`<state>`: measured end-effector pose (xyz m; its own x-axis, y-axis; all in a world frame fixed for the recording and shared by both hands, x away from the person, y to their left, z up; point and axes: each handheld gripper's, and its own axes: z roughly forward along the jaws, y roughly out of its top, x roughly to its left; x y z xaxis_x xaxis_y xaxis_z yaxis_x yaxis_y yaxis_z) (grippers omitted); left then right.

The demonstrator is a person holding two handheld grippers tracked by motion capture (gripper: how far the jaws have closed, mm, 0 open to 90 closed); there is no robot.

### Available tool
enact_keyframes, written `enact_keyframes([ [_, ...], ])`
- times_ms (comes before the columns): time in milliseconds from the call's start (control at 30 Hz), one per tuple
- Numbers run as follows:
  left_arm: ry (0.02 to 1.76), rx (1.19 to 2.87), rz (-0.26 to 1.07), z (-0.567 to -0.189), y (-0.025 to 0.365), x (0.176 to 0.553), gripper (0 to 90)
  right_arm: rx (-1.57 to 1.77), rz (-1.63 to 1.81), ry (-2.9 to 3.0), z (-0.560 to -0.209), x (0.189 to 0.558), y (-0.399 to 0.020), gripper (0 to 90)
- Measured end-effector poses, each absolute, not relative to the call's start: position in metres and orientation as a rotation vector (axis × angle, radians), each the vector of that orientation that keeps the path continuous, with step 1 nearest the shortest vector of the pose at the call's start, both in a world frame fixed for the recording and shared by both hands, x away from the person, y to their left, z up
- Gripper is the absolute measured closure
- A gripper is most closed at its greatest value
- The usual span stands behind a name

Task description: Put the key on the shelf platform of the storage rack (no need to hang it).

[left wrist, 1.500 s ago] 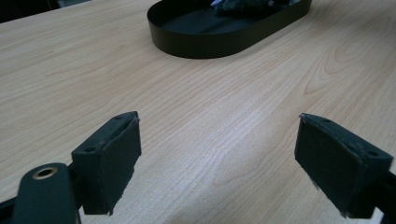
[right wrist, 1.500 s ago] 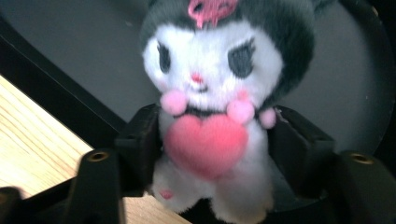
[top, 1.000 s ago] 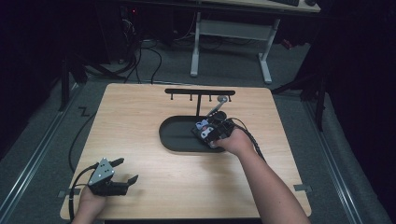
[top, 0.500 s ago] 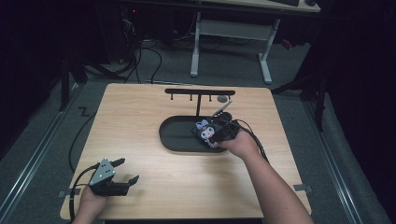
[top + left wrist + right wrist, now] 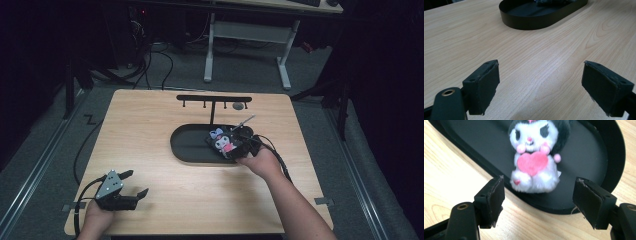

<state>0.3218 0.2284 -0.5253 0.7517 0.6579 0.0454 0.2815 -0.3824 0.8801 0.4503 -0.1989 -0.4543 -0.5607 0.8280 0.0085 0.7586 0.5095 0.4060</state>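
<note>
A black-and-white plush toy (image 5: pixel 534 162) with a pink heart lies at the right end of a black oval tray (image 5: pixel 599 152). My right gripper (image 5: pixel 540 195) points at it from the tray's near rim. Its jaws have just been closing a little, but they stand apart. The pads (image 5: pixel 496 192) touch nothing, and the toy's lower end sits level with their tips. From above, the plush toy (image 5: pixel 223 142) lies just left of the right gripper (image 5: pixel 239 145). My left gripper (image 5: pixel 137 182) rests open near the front left corner, and in its own view the left gripper (image 5: pixel 540 82) holds nothing.
A black T-shaped rack (image 5: pixel 212 100) with small hooks stands behind the tray (image 5: pixel 190 145), with a grey item (image 5: pixel 239 106) at its right end. The wooden table (image 5: pixel 150 130) lies bare between the two hands. The tray (image 5: pixel 536 20) lies ahead of the left gripper.
My right hand has drifted slightly to the right over the tray's end, and the plush toy now shows more fully beside it. The left hand has stayed put.
</note>
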Motion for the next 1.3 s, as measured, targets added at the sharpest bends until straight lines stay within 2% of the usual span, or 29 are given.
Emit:
enact_keyframes([
  [567, 0.681, 2.003, 0.481, -0.525, 0.216, 0.322, 15.3, 1.401, 0.728, 2.41, -0.465, 0.395, -0.224, 24.8],
  [800, 0.671, 2.017, 0.479, -0.525, 0.213, 0.322, 15.4, 1.373, 0.84, 2.321, -0.477, 0.373, -0.236, 24.8],
  [1300, 0.672, 2.021, 0.474, -0.526, 0.211, 0.322, 15.4, 1.302, 1.044, 2.132, -0.51, 0.315, -0.256, 18.9],
])
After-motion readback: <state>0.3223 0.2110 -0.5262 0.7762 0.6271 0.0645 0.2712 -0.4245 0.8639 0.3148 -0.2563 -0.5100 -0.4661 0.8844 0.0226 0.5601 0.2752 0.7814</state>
